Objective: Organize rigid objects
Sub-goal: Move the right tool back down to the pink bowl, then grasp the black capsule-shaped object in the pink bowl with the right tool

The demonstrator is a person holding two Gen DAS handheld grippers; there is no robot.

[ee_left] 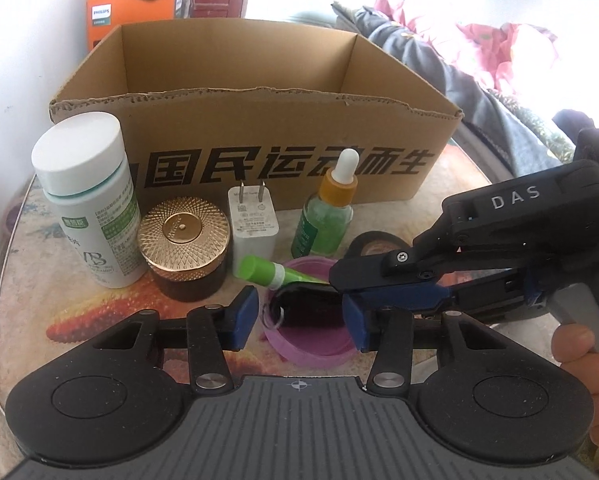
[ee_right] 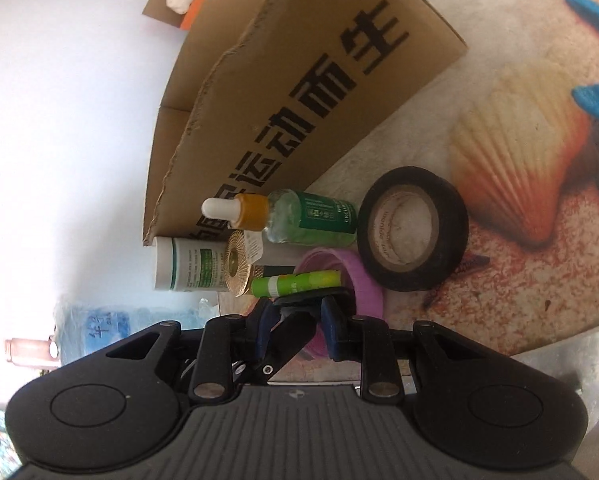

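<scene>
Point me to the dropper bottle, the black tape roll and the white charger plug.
dropper bottle (ee_left: 322,220): left wrist view, on its green glass body.
black tape roll (ee_right: 451,216): right wrist view, on the black outer band.
white charger plug (ee_left: 253,224): left wrist view, on its white front face.

The left gripper (ee_left: 299,318) holds its blue-padded jaws apart on either side of a shallow purple plastic dish (ee_left: 311,348) on the printed tabletop (ee_left: 31,248). A black key fob (ee_left: 307,308) lies in the dish. The right gripper (ee_left: 349,282) reaches in over it, before an open brown cardboard box (ee_left: 259,128).
</scene>
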